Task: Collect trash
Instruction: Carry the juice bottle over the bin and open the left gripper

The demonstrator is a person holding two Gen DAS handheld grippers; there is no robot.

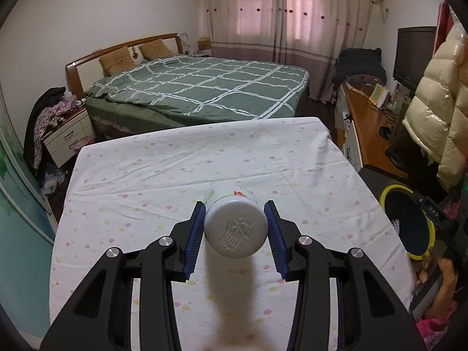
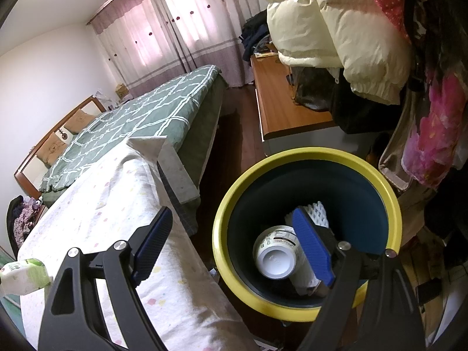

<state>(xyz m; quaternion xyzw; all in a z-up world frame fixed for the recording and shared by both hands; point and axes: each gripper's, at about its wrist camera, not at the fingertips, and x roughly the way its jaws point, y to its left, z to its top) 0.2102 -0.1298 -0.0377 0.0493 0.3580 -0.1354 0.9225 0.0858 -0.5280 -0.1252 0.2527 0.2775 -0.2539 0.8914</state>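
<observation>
Left wrist view: left gripper (image 1: 236,228) clamps a white plastic bottle (image 1: 235,223) btwn its blue pads (image 1: 193,241), one pad on each side of the bottle. Bottle points away from the cam, its embossed bottom faces the lens, green/red label bits visible further along. It's held above the table (image 1: 163,175), which is covered w/ a white cloth dotted pink/yellow; bottle shadow falls on the cloth below it. At right edge of this view, a yellow-rimmed trash bin (image 1: 430,228) w/ dark inside, just off the table's right side, and a hand (image 1: 438,272) on the other device near it.

Right wrist view: right gripper (image 2: 234,247) spread wide, nothing btwn the fingers; one finger over the table (image 2: 117,204) edge, the other over the bin opening. Trash bin (image 2: 307,158) sits on the floor just beside the table. Inside it: a white cup (image 2: 273,256) lying on its side, bottom toward cam, plus white foam netting (image 2: 317,210) behind the blue pad. A green-white pack (image 2: 25,273) shows at the far left edge near the table; can't tell if it rests on it.

Bkgd: bed (image 1: 204,87) w/ green checked cover, pink curtains (image 1: 286,8), cream puffer jacket (image 1: 433,111) hanging at right, wooden cabinet (image 2: 280,99) beyond the bin.
</observation>
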